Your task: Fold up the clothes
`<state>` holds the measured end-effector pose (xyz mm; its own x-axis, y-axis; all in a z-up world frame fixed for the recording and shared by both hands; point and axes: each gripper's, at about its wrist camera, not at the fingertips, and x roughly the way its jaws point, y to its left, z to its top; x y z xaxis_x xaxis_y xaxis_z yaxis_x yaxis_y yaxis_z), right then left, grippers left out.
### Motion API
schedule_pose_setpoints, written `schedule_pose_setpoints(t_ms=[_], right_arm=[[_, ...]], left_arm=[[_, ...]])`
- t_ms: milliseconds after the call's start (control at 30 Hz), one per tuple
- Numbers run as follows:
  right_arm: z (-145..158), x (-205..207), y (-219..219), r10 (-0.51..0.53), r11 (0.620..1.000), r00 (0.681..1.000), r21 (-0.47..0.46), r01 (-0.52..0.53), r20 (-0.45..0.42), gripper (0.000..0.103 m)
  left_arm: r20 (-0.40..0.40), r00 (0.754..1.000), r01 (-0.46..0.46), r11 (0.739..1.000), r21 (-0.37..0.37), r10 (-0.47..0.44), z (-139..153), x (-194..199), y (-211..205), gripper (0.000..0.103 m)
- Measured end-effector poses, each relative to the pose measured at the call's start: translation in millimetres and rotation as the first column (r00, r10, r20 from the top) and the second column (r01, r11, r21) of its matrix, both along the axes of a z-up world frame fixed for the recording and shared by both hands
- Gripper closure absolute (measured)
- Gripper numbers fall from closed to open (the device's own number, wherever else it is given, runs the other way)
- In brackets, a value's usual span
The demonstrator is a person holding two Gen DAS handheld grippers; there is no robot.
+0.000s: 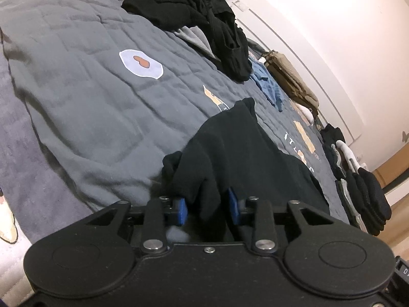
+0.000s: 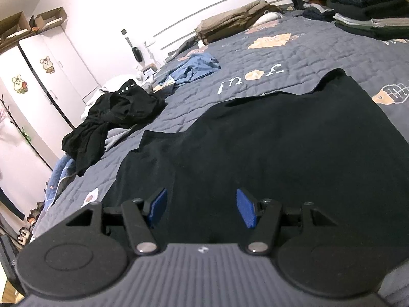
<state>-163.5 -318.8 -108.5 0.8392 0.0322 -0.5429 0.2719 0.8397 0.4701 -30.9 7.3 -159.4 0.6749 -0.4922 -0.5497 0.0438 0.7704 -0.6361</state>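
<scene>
A black garment (image 2: 281,133) lies spread on the grey quilted bedspread (image 2: 319,58). In the left wrist view one edge of the black garment (image 1: 230,148) is bunched up and raised off the bedspread (image 1: 89,89). My left gripper (image 1: 208,208) is shut on that bunch, and the fabric fills the gap between its blue pads. My right gripper (image 2: 202,208) stands open low over the near part of the garment. Its blue pads are wide apart, with flat cloth beneath them and nothing pinched.
A loose pile of black clothes (image 1: 204,18) (image 2: 115,117) lies farther up the bed, beside a crumpled blue garment (image 1: 268,84) (image 2: 196,67). Folded khaki clothes (image 2: 230,25) and a stack of folded dark clothes (image 2: 370,5) (image 1: 363,192) sit along the bed's far edge. A white wardrobe (image 2: 38,76) stands at the left.
</scene>
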Motion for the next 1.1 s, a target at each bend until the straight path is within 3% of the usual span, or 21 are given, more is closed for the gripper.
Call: schedule_pose_setpoints(t_ms=[133, 367, 500, 833, 1100], right_arm=[[-1.2, -1.2, -1.1, -0.001, 1.0, 1.0, 0.013, 0.001, -0.003, 0.043], [-3.0, -2.5, -0.9, 0.012, 1.0, 1.0, 0.022, -0.011, -0.005, 0.043], [-1.9, -3.6, -1.1, 0.015, 1.0, 1.0, 0.026, -0.015, 0.0, 0.043], [1.7, -4.7, 6.8, 0.045, 0.999, 0.999, 0.022, -0.045, 0.008, 0.043], [4.4, -5.2, 10.8, 0.051, 0.998, 0.999, 0.025, -0.051, 0.003, 0.043]], left_arm=[[-0.043, 0.999, -0.003, 1.0, -0.021, 0.002, -7.2, 5.3, -0.8, 0.061], [-0.026, 1.0, -0.008, 1.0, -0.026, 0.007, -8.1, 6.8, -3.6, 0.062], [-0.021, 1.0, -0.013, 0.999, -0.029, 0.013, -6.6, 6.6, -3.8, 0.067], [-0.037, 0.999, -0.014, 0.999, -0.041, 0.013, -9.5, 9.0, -3.7, 0.056], [-0.048, 0.999, -0.023, 0.998, -0.063, 0.02, -9.2, 10.1, -1.7, 0.056]])
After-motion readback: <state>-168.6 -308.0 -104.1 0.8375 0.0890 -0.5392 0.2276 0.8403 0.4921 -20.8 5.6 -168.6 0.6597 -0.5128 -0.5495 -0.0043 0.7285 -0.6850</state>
